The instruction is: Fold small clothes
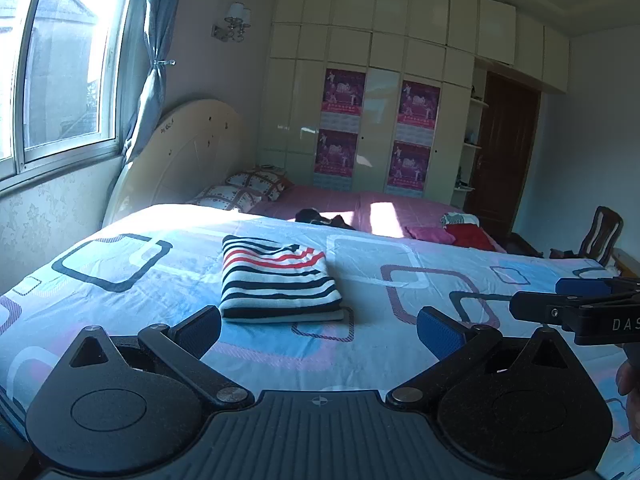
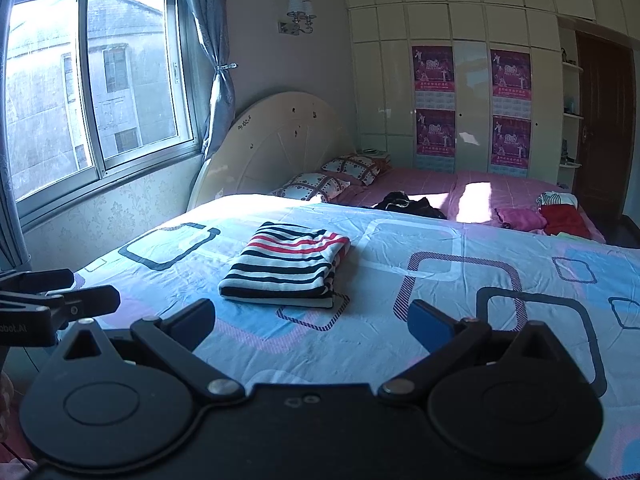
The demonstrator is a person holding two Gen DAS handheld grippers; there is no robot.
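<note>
1. The left gripper (image 1: pixel 318 330) hovers above the bedspread (image 1: pixel 400 340) with its jaws spread wide and nothing between them.
2. The right gripper (image 2: pixel 312 320) hovers likewise, jaws wide apart and empty; it also shows at the right edge of the left wrist view.
3. The striped garment (image 1: pixel 276 276) lies folded into a neat rectangle on the bedspread, just ahead of both grippers, touching neither.
4. Farther back, dark clothes (image 2: pixel 412 204), a pink item (image 2: pixel 520 218) and a red item (image 2: pixel 564 220) rest on the pink sheet (image 2: pixel 420 184).
</note>
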